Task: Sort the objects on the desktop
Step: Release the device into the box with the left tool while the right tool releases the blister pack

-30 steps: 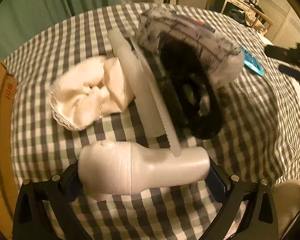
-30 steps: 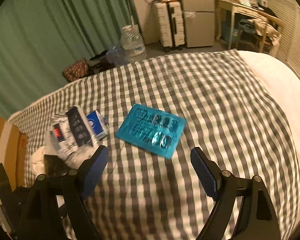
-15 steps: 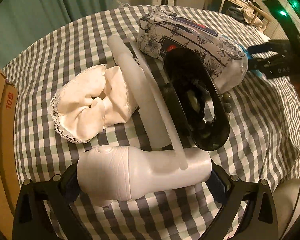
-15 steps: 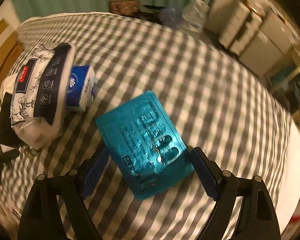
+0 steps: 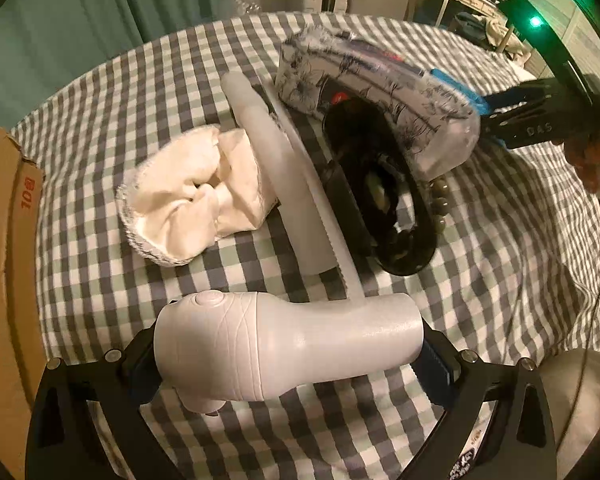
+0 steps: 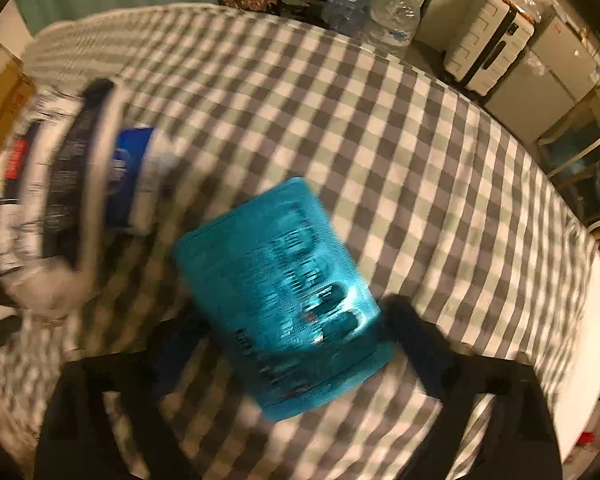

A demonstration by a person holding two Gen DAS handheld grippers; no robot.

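- Hand-held gripper on the right (image 6: 296,344) has swung in and dropped over the teal blister pack (image 6: 276,292), rolling as it came; a second ago the pack lay well ahead of it.
- Its jaws are closing, with the pack's near end between them. The blurred view does not show the pads pressing yet, so I judge the grip not made.
- The pack lies flat on the checked cloth (image 6: 380,120), just beside the floral tissue pack (image 6: 56,184) and a small blue packet (image 6: 130,176).
- The left hand-held gripper (image 5: 290,354) has stayed put, clamped on the white hair dryer (image 5: 284,346), which sits near the tissue pack, past the cream cloth (image 5: 196,204) and black dish (image 5: 380,200).
- I'd say the blister pack is next to be sorted.
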